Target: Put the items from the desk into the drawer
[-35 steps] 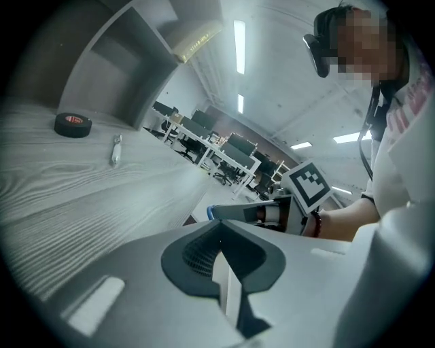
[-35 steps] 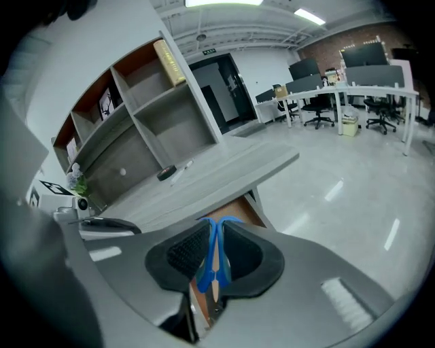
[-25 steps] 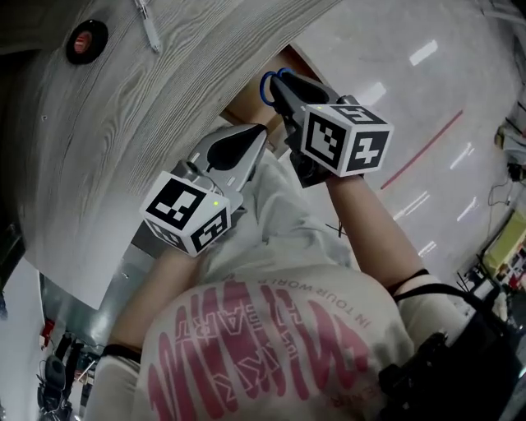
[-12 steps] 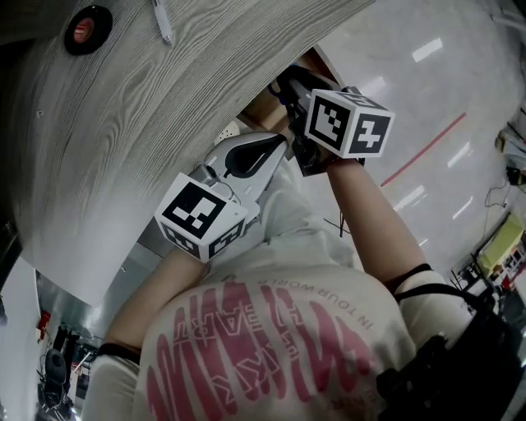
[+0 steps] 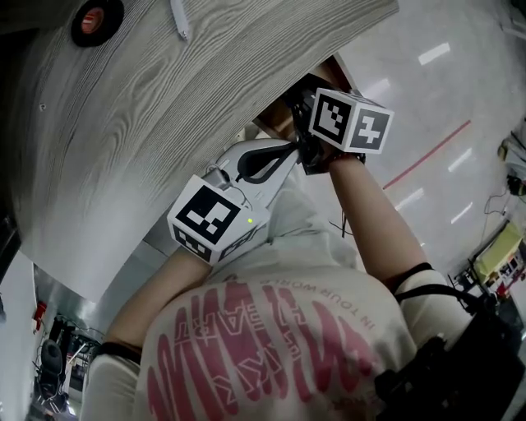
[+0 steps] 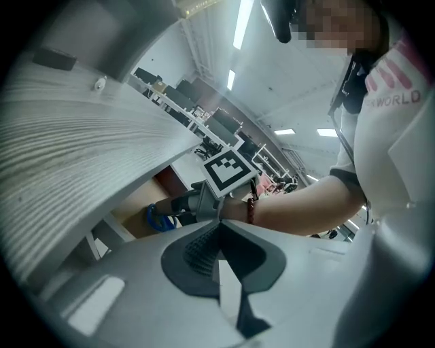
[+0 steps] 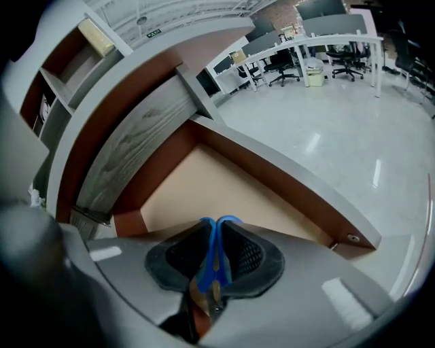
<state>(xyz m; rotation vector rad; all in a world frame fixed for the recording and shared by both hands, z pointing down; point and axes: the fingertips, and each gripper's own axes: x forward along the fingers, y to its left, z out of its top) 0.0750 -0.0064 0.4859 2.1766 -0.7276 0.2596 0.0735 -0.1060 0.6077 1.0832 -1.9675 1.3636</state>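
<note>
Lowered right gripper (image 7: 216, 258) farther toward open drawer (image 7: 204, 183) since a second ago, jaws clamped on blue scissors (image 7: 215, 238) (loops poking forward) over its floor. Holding left gripper (image 6: 219, 251) pressed together, empty. Probably light, stiff, slick; best pinched near pivot.

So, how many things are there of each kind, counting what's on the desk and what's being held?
Grippers: 2, the left gripper and the right gripper
Blue-handled scissors: 1, in the right gripper's jaws
White pen: 1
Black round thing, red centre: 1
Total: 5
</note>
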